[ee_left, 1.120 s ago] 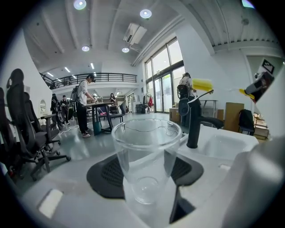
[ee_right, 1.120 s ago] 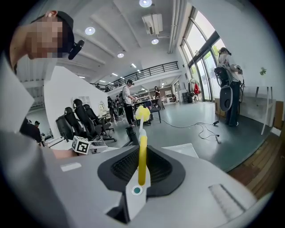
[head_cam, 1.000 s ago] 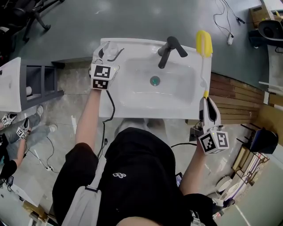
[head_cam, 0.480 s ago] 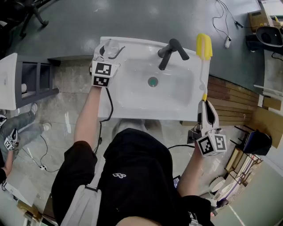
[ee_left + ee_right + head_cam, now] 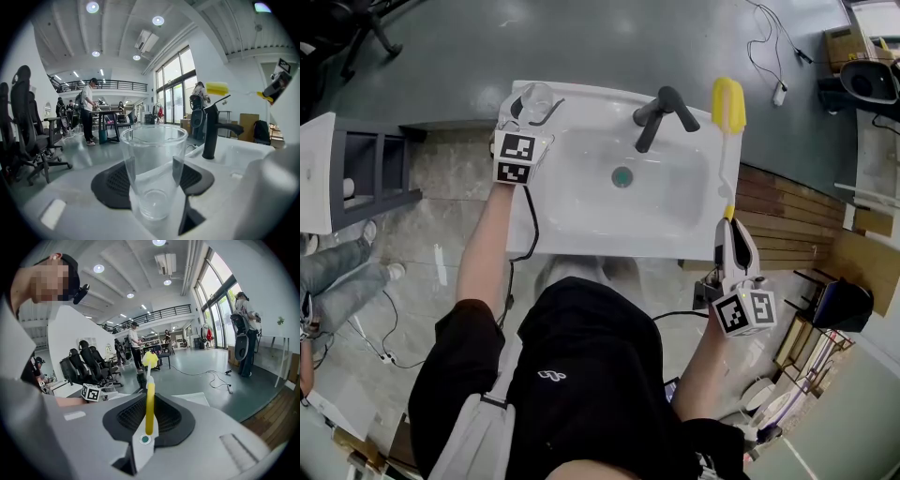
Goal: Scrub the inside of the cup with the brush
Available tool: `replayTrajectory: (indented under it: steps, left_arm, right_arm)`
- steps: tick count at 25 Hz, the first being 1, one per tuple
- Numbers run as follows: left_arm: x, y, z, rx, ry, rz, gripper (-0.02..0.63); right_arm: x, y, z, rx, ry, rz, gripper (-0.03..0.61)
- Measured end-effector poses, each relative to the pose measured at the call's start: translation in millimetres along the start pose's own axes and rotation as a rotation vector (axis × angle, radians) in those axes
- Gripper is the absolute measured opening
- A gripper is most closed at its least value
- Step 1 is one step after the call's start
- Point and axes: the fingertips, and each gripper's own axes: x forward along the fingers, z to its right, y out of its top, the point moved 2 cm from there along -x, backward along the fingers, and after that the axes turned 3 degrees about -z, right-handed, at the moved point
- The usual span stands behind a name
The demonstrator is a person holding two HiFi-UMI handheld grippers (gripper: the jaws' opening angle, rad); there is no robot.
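A clear plastic cup (image 5: 154, 173) stands upright between the jaws of my left gripper (image 5: 536, 105), which is shut on it at the sink's back left corner; the cup (image 5: 534, 97) looks empty. My right gripper (image 5: 730, 228) is shut on the white and yellow handle of a long brush (image 5: 149, 404). The brush's yellow head (image 5: 729, 103) points away from me, above the right rim of the white sink (image 5: 581, 234), beside the black tap (image 5: 659, 111). The two grippers are far apart, with the basin between them.
The basin's drain (image 5: 622, 176) lies in the middle. A grey floor stretches behind the sink, a wooden platform (image 5: 787, 225) lies to the right. A white cabinet (image 5: 337, 173) stands at the left. People and office chairs (image 5: 28, 136) are far off in the room.
The right gripper and brush have drifted slightly left and down in the picture as the head view shifted. The left gripper keeps the cup in the same place.
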Motion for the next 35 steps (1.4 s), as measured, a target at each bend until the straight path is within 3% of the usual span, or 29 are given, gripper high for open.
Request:
replayTrajectory:
  steps: [17, 23, 35]
  left_arm:
    - [-7, 11, 3, 0.018, -0.039, 0.051, 0.292]
    - [-16, 19, -1, 0.005, -0.058, 0.075, 0.336]
    - [-64, 31, -12, -0.054, 0.004, 0.133, 0.364]
  right_arm:
    - [1, -4, -8, 0.028, 0.024, 0.025, 0.052]
    - [1, -3, -14, 0.031, 0.042, 0.038, 0.052]
    - [9, 8, -23, 0.056, 0.13, 0.103, 0.052]
